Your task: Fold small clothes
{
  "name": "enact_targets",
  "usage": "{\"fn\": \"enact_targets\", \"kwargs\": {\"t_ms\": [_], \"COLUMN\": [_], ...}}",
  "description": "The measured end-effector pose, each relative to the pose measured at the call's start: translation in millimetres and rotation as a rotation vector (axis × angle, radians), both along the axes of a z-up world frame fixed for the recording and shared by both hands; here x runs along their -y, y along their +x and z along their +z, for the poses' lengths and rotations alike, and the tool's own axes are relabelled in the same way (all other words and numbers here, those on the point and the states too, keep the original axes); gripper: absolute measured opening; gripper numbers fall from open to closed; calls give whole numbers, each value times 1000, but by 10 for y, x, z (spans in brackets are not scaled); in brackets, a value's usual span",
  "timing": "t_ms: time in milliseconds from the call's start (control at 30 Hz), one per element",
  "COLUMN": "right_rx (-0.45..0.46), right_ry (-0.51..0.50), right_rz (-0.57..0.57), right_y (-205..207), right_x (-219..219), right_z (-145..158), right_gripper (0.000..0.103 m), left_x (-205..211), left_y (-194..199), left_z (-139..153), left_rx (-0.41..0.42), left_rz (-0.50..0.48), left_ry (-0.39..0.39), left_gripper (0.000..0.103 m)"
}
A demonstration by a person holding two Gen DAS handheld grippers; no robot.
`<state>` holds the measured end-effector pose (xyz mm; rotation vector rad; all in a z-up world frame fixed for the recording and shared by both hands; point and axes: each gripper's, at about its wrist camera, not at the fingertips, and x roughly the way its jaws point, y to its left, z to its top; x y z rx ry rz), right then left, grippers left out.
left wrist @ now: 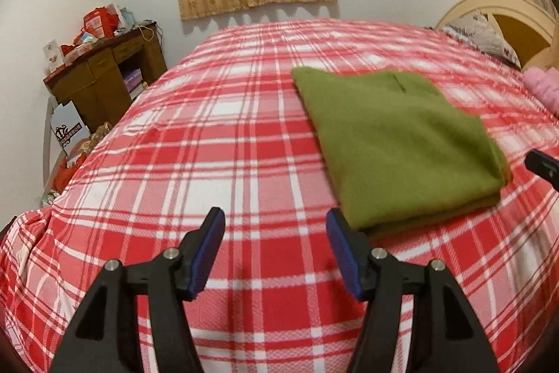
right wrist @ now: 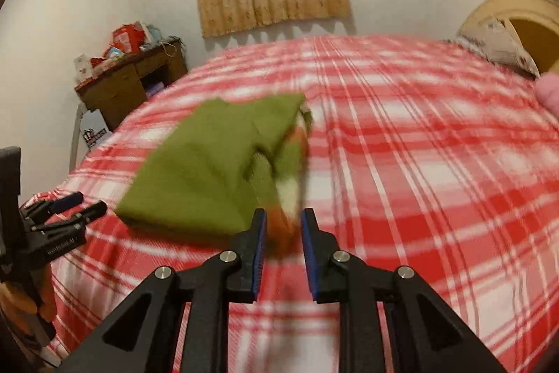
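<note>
Our left tool (left wrist: 276, 221) and right tool (right wrist: 283, 222) gape empty; folded green garment (left wrist: 398, 142) lies on the bed (left wrist: 209, 163), orange showing only rightward.

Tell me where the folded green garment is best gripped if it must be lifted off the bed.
Probably at the stacked near edge of the green garment, where its layers end together facing the open left gripper. Come in low from that near side, along the plaid bedspread, so one finger slides under all layers. The right gripper, open, sits near a looser, blurred corner, a poorer hold.
</note>
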<state>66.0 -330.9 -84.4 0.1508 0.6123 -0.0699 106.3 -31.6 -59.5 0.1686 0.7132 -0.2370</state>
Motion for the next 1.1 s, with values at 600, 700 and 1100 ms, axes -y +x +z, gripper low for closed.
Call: {"fn": "enact_targets", "kwargs": {"t_ms": [600,700,1100], "right_rx": [-140,-150,-134], "right_ry": [89,211,-39], "right_rz": [-16,-6,117], "right_y": [998,1016,1765], "right_x": [355,480,153], "right_z": [-469,-437,15], "right_gripper": [44,44,42], "left_x": [306,292,706], "left_y": [682,659,1203], "left_z": [-243,-196,82], "left_rx": [-44,-42,-20], "left_rz": [22,-3,-42], "left_ry": [-132,-102,-67], "left_gripper": [72,72,72]}}
